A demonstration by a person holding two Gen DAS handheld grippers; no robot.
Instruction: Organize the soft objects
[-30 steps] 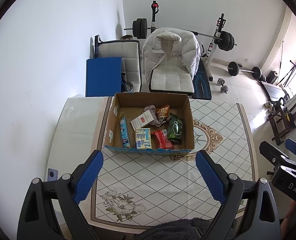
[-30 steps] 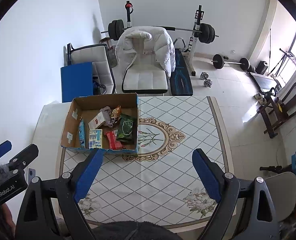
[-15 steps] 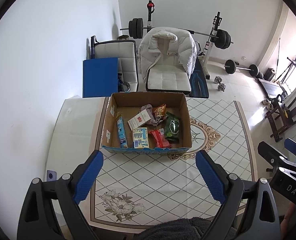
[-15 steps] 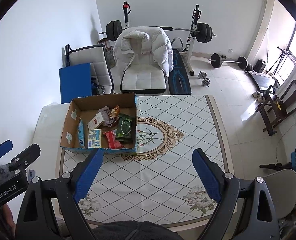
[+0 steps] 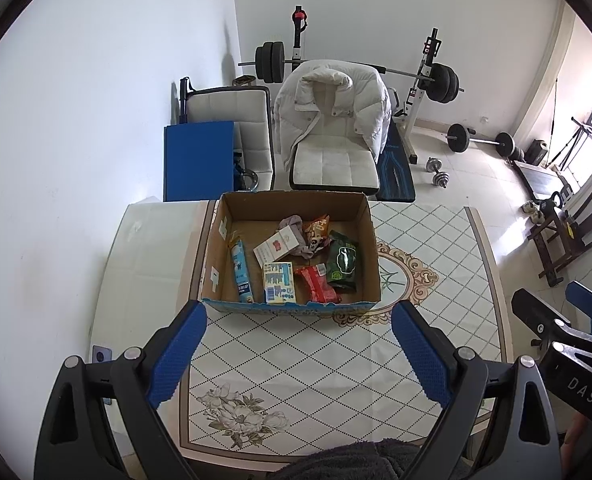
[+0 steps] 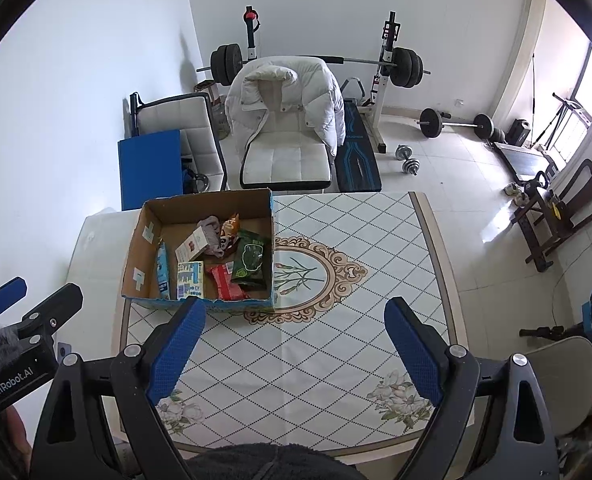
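Observation:
An open cardboard box stands at the far left of the patterned table. Inside lie a grey cloth, an orange snack bag, a green pouch, a red packet, a white carton, a blue tube and a small blue-and-yellow carton. My left gripper hovers open just in front of the box, holding nothing. My right gripper is open and empty over the table, right of the box.
Behind the table stands a white chair draped with a puffy jacket, with a blue board to its left. A weight bench, barbells and dumbbells occupy the floor. Dark fleece fabric fills the bottom edge.

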